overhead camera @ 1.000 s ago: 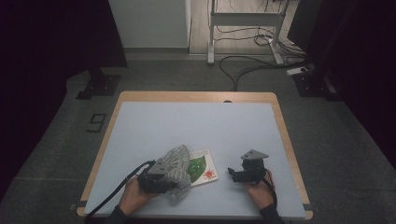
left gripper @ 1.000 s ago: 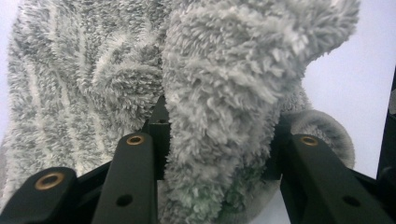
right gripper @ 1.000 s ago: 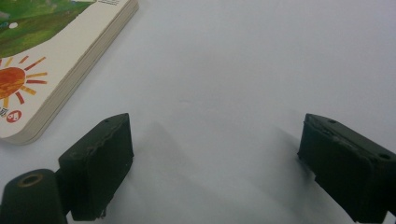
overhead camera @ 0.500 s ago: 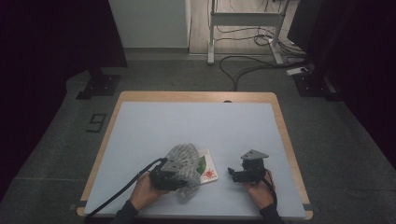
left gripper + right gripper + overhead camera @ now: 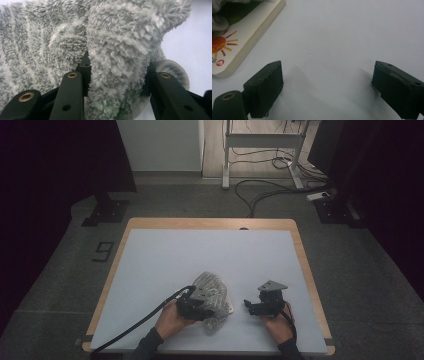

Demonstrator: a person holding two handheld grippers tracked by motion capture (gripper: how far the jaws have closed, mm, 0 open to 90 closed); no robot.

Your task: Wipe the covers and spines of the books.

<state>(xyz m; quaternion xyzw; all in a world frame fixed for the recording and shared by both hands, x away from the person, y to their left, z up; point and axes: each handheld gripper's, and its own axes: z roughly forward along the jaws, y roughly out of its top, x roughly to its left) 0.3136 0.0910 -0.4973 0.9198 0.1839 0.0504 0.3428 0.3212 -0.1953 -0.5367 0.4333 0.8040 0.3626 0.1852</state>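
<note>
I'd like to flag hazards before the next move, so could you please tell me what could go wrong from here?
1. The left gripper pinches only a fold of the fluffy grey sock, so the plush fabric could slip out when it is pulled.
2. The sock lies over the book, which could be dragged along the table.
3. The right gripper rests open beside the book, holding nothing, so nothing pins the book down.

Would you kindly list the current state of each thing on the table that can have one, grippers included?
Fuzzy grey sock: bunched, lying over the book, clamped at a fold.
Left gripper: shut on the fuzzy grey sock.
Right gripper: open, nothing between its jaws, over bare table.
Book: closed, flat on the table, partly covered by the sock.
</note>
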